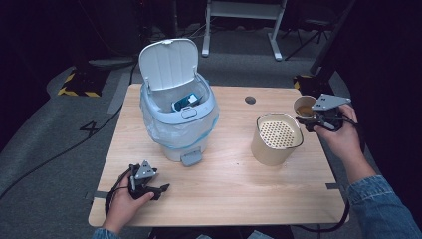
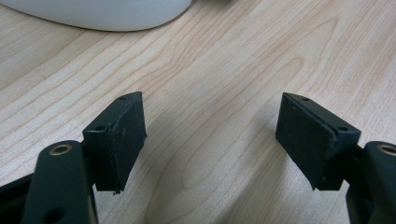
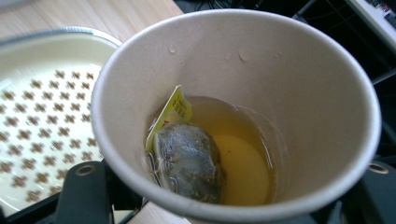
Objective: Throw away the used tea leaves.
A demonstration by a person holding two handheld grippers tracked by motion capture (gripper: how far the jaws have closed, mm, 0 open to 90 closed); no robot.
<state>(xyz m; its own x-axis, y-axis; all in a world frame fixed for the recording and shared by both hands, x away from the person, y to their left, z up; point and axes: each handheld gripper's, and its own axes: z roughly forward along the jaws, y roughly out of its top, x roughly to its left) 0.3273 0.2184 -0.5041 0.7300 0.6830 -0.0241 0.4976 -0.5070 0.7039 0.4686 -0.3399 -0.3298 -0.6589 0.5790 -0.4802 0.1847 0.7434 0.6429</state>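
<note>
Beige paper cup [image 3: 243, 93], amber tea low inside with a soaked grey teabag [image 3: 189, 161] and yellow tag, sits clamped in the right tool [image 1: 318, 117] beside the cream perforated-top canister [image 1: 276, 139] at the worktop's [image 1: 224, 189] right edge; left tool [image 1: 161, 189] jaws apart, empty.

Black hand-held gripper [image 1: 160, 189] (grey three-cornered plate on top), trailing black cable; blue denim sleeve [image 1: 382, 209].
</note>
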